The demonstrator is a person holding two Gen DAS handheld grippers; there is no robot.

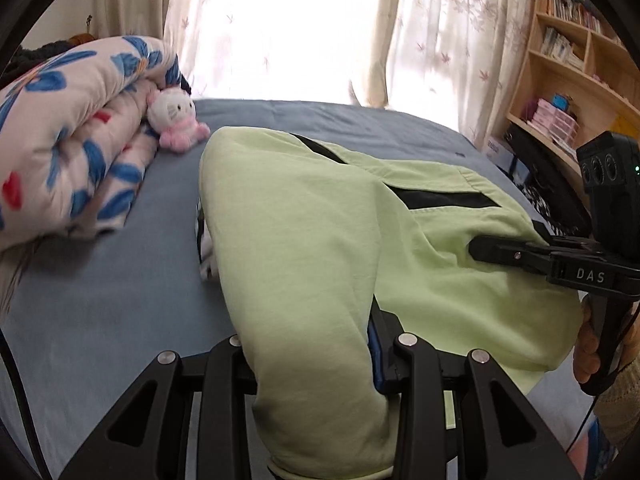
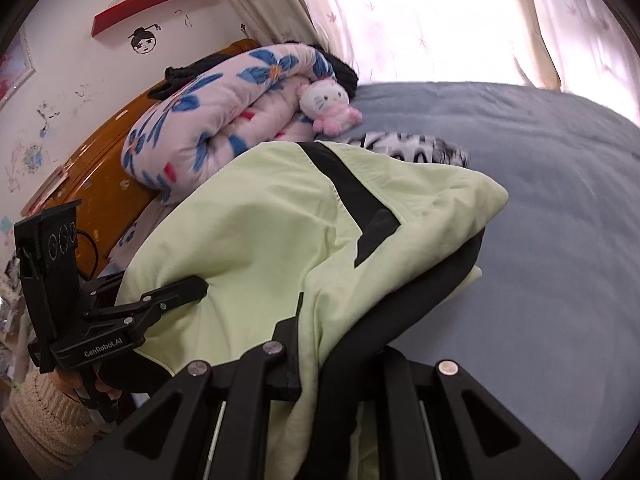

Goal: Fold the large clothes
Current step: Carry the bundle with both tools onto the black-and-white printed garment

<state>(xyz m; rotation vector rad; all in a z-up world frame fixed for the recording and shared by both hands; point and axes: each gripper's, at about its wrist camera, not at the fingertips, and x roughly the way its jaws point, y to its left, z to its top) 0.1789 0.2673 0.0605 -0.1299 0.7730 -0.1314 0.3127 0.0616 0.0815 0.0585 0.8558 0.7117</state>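
Note:
A light green garment (image 1: 304, 240) with black stripes lies bunched over the blue bed (image 1: 100, 300). My left gripper (image 1: 316, 344) is shut on a thick fold of it, which drapes over and hides the fingertips. It also shows in the right wrist view (image 2: 196, 290), pressed into the green cloth. My right gripper (image 2: 316, 344) is shut on the green garment (image 2: 260, 240) and its black edge. In the left wrist view it (image 1: 480, 248) bites the cloth from the right.
A rolled floral quilt (image 1: 68, 148) and a white-and-pink plush toy (image 1: 176, 120) lie at the bed's far left. A black-and-white patterned cloth (image 2: 408, 148) lies behind the garment. A wooden bookshelf (image 1: 568, 80) stands right, an orange headboard (image 2: 96, 184) left, curtains behind.

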